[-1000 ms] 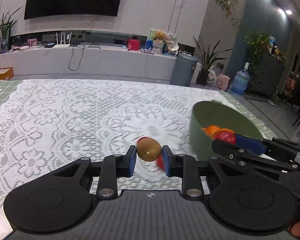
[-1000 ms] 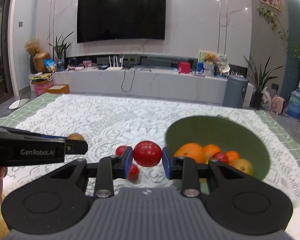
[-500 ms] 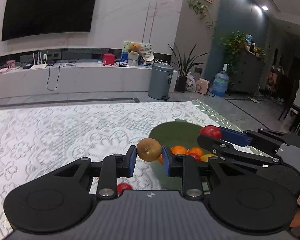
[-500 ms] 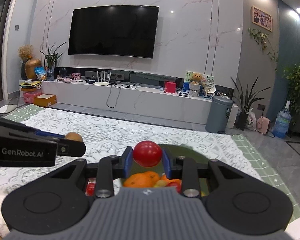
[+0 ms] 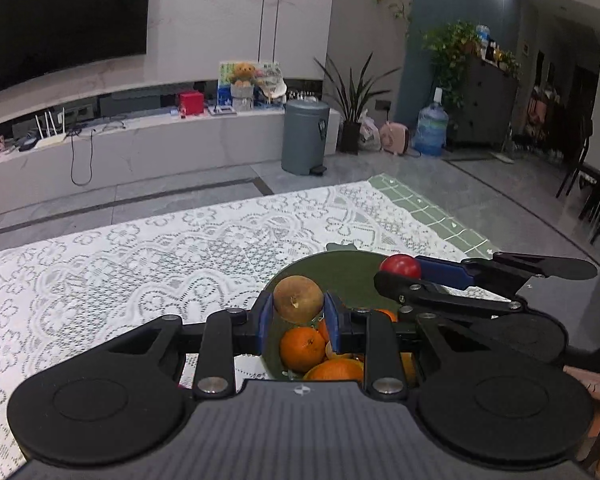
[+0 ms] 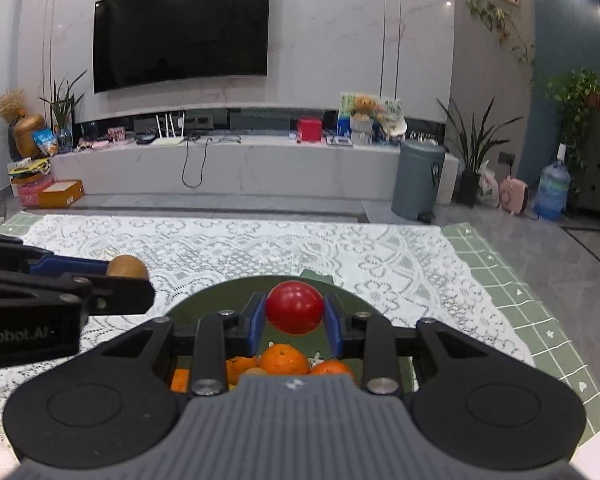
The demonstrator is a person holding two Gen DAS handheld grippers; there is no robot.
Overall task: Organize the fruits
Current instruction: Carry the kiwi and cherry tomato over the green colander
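Since the earlier frames both tools had been carried across the lace-covered tabletop [image 5: 100,280] toward the right, from beside the green bowl [image 5: 340,268] to a position over it; each fruit had stayed gripped throughout.

The left tool [image 5: 299,307] was clamped on a brown round fruit [image 5: 299,299], pads pressed on both its sides. The right tool [image 6: 295,320] was clamped on a red round fruit [image 6: 295,307] in the same way. Neither was seen touching the bowl.

Key relation: the bowl lay directly below and slightly ahead of both tools. In the left wrist view the brown fruit was placed over the near-left part of the bowl, above the oranges [image 5: 302,349]. In the right wrist view the red fruit was placed over the bowl's middle, with the far rim just beyond it. The right tool seemed a little further in over the bowl than the left, which was nearer the left rim. Both fruits were near-round, so no long axis mattered; a drop straight down was judged to be what the next move called for.

Counts: two tools, two held fruits (one brown, one red), one bowl. At least three oranges were visible in the bowl; more fruit was hidden behind the tool bodies, so the full count could not be told. No loose fruit was seen for certain on the tabletop; a pinkish speck under the left tool body could not be identified.
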